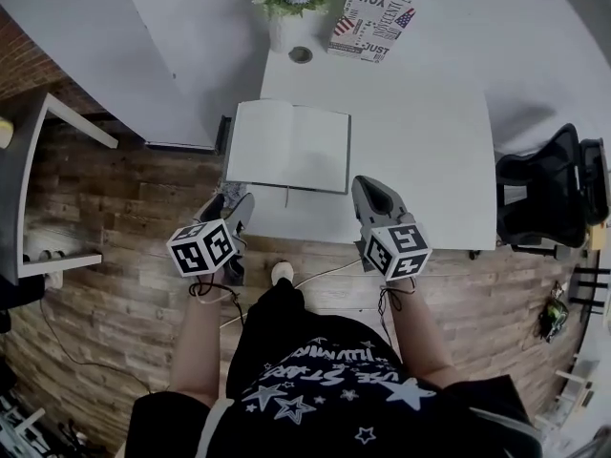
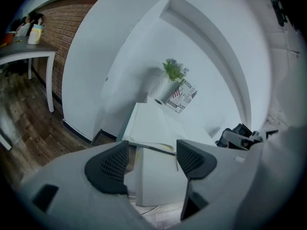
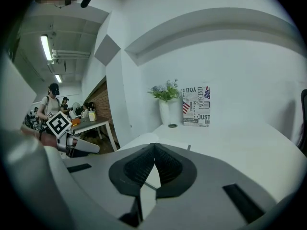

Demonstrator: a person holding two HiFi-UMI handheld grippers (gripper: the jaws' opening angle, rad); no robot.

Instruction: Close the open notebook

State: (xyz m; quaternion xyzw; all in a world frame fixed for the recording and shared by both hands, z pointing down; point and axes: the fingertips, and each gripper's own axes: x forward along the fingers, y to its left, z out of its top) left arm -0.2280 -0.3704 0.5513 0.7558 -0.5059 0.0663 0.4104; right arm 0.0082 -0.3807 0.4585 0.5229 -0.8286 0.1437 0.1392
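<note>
Nearest the lens: the person's dark star-print shirt and two bare forearms, each carrying a gripper out toward the desk (image 1: pixel 430 151). Left gripper (image 1: pixel 233 208) hangs at the desk's near-left corner, just short of the notebook (image 1: pixel 289 146). Its jaws stand apart with nothing between them, and its own view looks through the gap at the notebook's near edge. Right gripper (image 1: pixel 368 189) sits over the front edge, just right of the notebook's near-right corner. Pads are pressed together with nothing in them. The notebook lies open and flat, blank pages up, hard against the left edge of the desk. The left page may overhang that edge; cannot settle it. A thin strand (image 1: pixel 286 197), probably a ribbon marker, runs from the spine toward the front edge. Vase of flowers (image 1: pixel 289 8) and a printed card (image 1: pixel 372 12) stand at the far edge, well apart from the work. Closing not yet begun. Risks as I judge them: the book has little or no margin on its left, so a sideways push on the right half could slide it off the desk rather than fold it. The right gripper, clenched as it is, can only nudge. Pinching a single leaf instead of the cover would crease or tear it. The ribbon could snag a jaw.
</note>
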